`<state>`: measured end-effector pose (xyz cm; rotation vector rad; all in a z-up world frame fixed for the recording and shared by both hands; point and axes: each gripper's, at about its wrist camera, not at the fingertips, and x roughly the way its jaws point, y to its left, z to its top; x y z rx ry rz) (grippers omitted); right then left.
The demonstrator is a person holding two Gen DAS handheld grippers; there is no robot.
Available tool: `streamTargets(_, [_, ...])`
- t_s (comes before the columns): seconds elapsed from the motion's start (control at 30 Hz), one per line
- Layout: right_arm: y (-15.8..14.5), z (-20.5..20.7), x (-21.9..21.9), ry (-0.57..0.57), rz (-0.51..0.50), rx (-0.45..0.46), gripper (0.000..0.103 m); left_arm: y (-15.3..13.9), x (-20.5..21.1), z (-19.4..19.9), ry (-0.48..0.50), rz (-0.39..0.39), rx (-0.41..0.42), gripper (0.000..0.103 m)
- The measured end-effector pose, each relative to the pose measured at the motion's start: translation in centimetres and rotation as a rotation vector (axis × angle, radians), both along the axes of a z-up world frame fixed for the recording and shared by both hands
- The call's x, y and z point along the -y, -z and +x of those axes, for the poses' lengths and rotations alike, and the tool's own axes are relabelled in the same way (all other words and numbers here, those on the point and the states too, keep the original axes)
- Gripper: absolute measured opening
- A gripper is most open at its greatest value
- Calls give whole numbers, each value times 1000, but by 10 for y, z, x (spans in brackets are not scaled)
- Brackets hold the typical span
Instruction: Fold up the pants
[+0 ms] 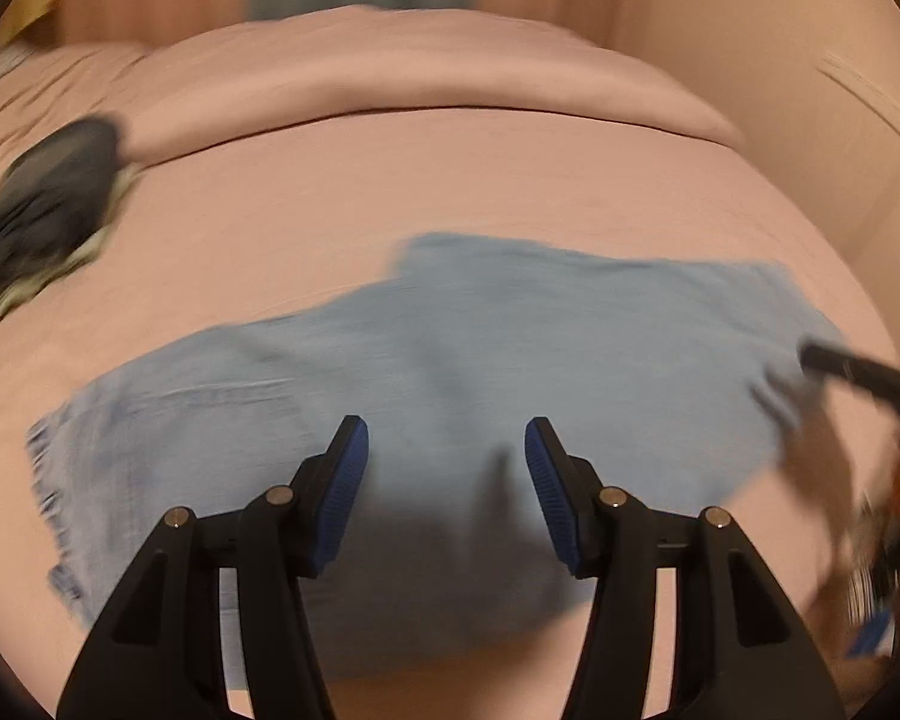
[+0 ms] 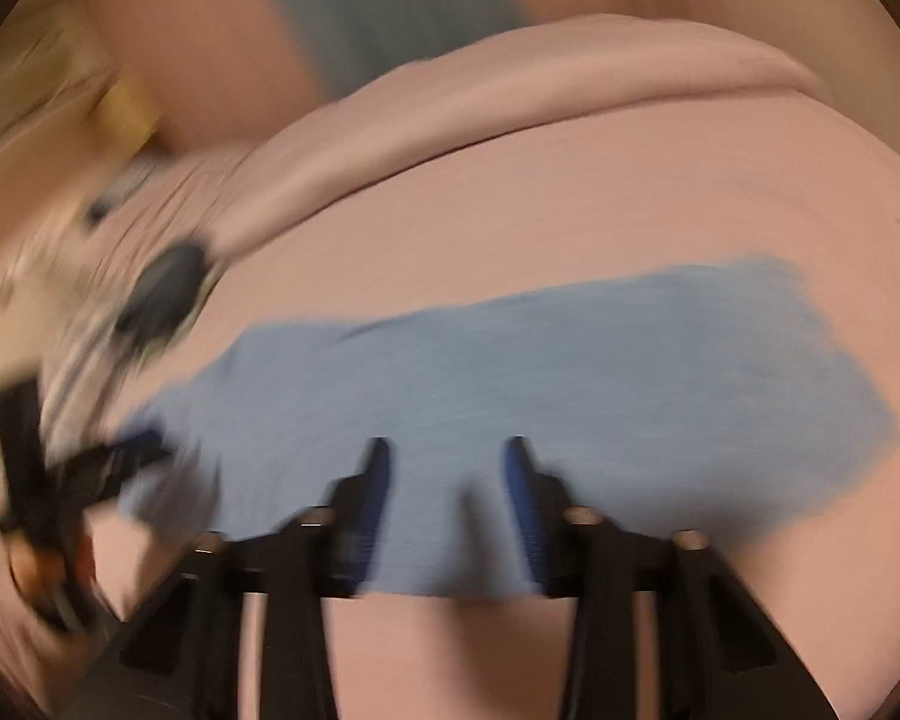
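The light blue pants lie folded and flat on the pink bed sheet, spread crosswise below both cameras, with a dark bundle of clothing well apart at the far left near a folded pink blanket. The left gripper hangs over the pants with its blue-padded fingers apart and nothing between them. The right gripper, blurred, also stands parted above the fabric, gripping nothing.
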<state>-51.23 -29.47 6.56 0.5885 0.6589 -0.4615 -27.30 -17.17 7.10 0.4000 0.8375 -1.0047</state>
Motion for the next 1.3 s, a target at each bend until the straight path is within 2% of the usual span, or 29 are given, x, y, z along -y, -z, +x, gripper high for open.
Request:
streamTargets(0.13, [11,63,-41,-218,-26,-27,19,18,-19,35,-135,63,37,54])
streamTargets(0.2, [25,85,-58,-302,-22,-96,19,30,-34,55,-197,96,33,53])
streamTargets(0.27, [48,92,-72,-367,-5,-193,20,41,-42,69,-213,53,-39,45])
streamTargets(0.33, [47,83,-83,-404,-56,-183,19,43,-47,74,-213,13,-60,45])
streamTargets(0.4, [46,75,-79,-432,11,-211,19,42,-46,72,-211,3,-43,46])
streamTargets(0.47, [42,68,-66,-429,83,-198,19,37,-47,73,-214,-25,-55,51])
streamTargets(0.6, [24,71,-51,-364,111,-99,19,21,-50,82,-223,-95,-66,54])
streamTargets(0.63, [17,83,-42,-356,139,-51,21,19,-54,83,-220,-101,-57,54])
streamTargets(0.7, [8,103,-35,-359,155,3,37,20,-56,86,-220,-86,-45,54])
streamTargets(0.73, [4,119,-30,-362,153,24,40,24,-56,90,-217,-70,-47,51])
streamTargets(0.83, [-5,175,-8,-354,136,35,42,29,-57,89,-205,-52,-29,46])
streamTargets(0.9, [-5,206,2,-362,174,33,44,31,-57,88,-202,-48,-13,45])
streamTargets(0.97, [0,239,12,-384,209,-10,45,33,-58,91,-204,-63,-29,45])
streamTargets(1.03, [5,259,10,-404,169,-102,45,35,-60,95,-205,-78,-46,44])
streamTargets(1.07, [11,271,10,-450,189,-155,46,35,-61,95,-204,-82,-48,42])
streamTargets(1.17, [35,292,7,-553,364,-264,45,36,-63,95,-192,-86,-38,40])
streamTargets(1.2, [38,295,4,-571,376,-291,45,36,-64,94,-186,-87,-32,39])
streamTargets(1.23, [40,300,0,-588,367,-320,38,37,-65,93,-178,-84,-21,39])
streamTargets(1.27, [37,302,-6,-618,342,-327,19,37,-65,93,-175,-82,-14,38])
streamTargets(1.3, [32,305,-10,-627,304,-322,15,38,-64,93,-174,-81,-9,37])
